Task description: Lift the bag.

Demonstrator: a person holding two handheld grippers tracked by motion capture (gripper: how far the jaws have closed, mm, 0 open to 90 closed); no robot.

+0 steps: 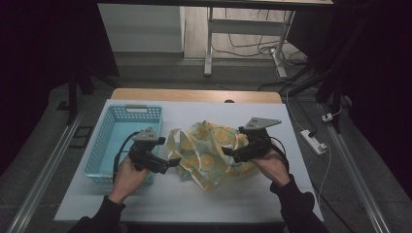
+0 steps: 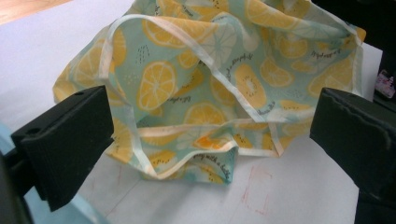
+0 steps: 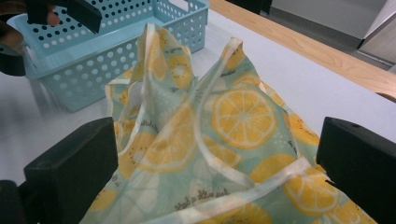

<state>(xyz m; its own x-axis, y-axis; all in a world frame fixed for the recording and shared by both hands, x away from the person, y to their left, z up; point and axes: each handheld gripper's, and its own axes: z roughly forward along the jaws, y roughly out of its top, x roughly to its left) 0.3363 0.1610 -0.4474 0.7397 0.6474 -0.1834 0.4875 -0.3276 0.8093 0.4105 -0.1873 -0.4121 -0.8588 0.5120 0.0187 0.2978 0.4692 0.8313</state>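
Observation:
A crumpled cloth bag (image 1: 209, 153) printed with lemon slices on pale green lies in the middle of the white table (image 1: 252, 194). My left gripper (image 1: 176, 162) sits at the bag's left edge, jaws wide apart; in the left gripper view the bag (image 2: 210, 93) lies ahead, between and beyond the fingers (image 2: 70, 140), untouched. My right gripper (image 1: 227, 153) is at the bag's right side, also open; in the right gripper view the bag (image 3: 210, 140) bunches between the two fingers (image 3: 74, 168) with no pad pressing on it. The left gripper (image 3: 65, 11) shows at the top left there.
A light blue perforated basket (image 1: 104, 145) stands at the table's left, just behind my left hand, and appears in the right gripper view (image 3: 112, 51). A wooden strip (image 1: 194, 94) runs along the far table edge. A power strip (image 1: 313, 141) lies on the floor at right.

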